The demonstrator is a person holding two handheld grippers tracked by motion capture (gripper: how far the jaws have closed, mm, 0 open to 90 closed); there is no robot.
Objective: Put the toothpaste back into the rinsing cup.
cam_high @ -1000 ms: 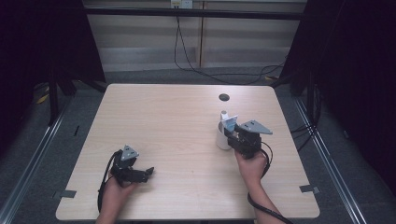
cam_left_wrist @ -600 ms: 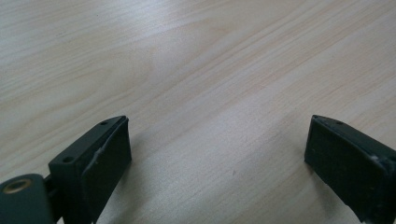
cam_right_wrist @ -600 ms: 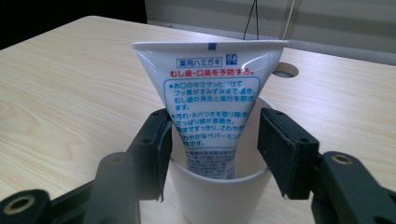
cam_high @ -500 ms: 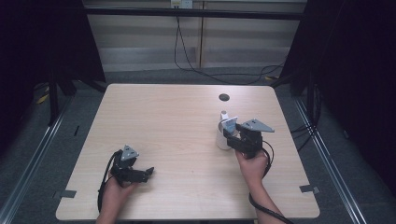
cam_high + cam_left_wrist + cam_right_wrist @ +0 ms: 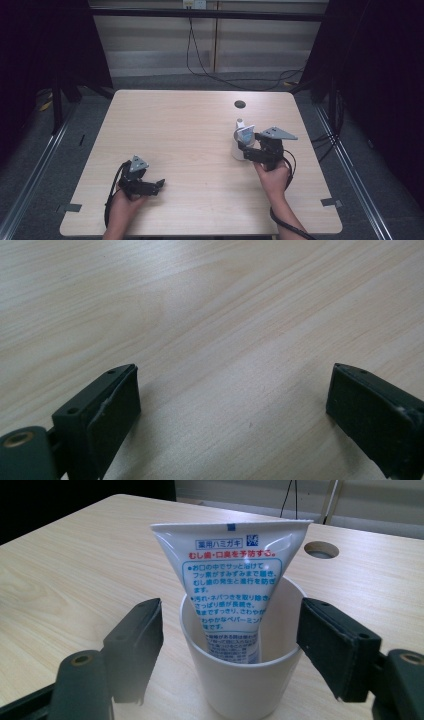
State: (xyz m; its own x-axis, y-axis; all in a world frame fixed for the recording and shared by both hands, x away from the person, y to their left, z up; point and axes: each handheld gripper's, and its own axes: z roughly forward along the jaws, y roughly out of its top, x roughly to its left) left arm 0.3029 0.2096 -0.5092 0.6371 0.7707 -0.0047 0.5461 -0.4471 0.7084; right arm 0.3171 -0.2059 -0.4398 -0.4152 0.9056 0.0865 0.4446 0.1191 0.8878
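Observation:
A white cup (image 5: 245, 680) stands upright on the wooden table (image 5: 180, 130), right of centre. A white toothpaste tube (image 5: 232, 565) with red and blue print stands in it, flat end up. My right gripper (image 5: 230, 615) is level with the cup. Its jaws, one on each side of the cup, have just been opening and do not press on it. In the high view the cup (image 5: 237, 149) sits just left of the right gripper (image 5: 248, 150), with the tube (image 5: 245, 134) rising from it. My left gripper (image 5: 159, 184) rests near the table's front left, open over bare wood (image 5: 235, 375).
A round cable hole (image 5: 240, 104) lies in the table behind the cup, also seen past the tube as the hole (image 5: 321, 549). Black cables trail from both grippers toward the front edge. Dark curtains and metal rails flank the table.
The right gripper's jaws stand a little wider around the cup than before. Both hands, the cup and the tube have stayed in place.

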